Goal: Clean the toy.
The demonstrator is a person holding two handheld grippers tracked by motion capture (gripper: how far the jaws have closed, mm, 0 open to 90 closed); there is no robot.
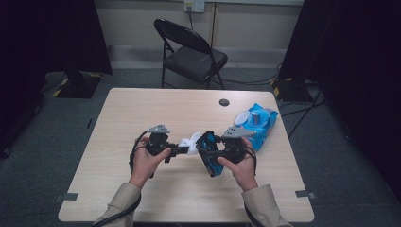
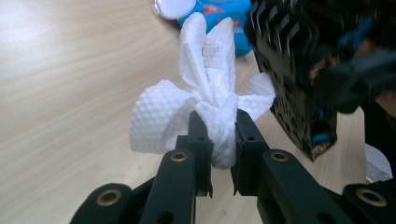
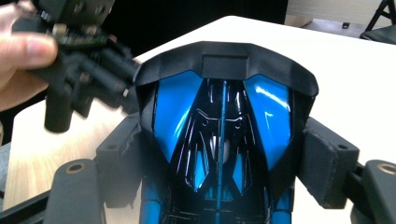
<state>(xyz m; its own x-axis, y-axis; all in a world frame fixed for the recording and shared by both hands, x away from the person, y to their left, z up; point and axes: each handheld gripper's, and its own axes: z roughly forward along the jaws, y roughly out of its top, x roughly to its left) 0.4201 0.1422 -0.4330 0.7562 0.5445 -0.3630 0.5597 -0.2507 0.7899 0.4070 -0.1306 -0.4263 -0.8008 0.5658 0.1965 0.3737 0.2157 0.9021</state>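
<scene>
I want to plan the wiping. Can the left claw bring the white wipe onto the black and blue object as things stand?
Probably yes. The left claw grips the white wipe, and the black and blue object, held in the right claw, sits right beside it with nothing between.

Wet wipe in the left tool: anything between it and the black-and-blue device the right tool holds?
Nothing visible. The wet wipe, pinched in the left tool, sits right beside the black-and-blue device clamped in the right tool. The wipe pack lies behind them, out of the path.
</scene>
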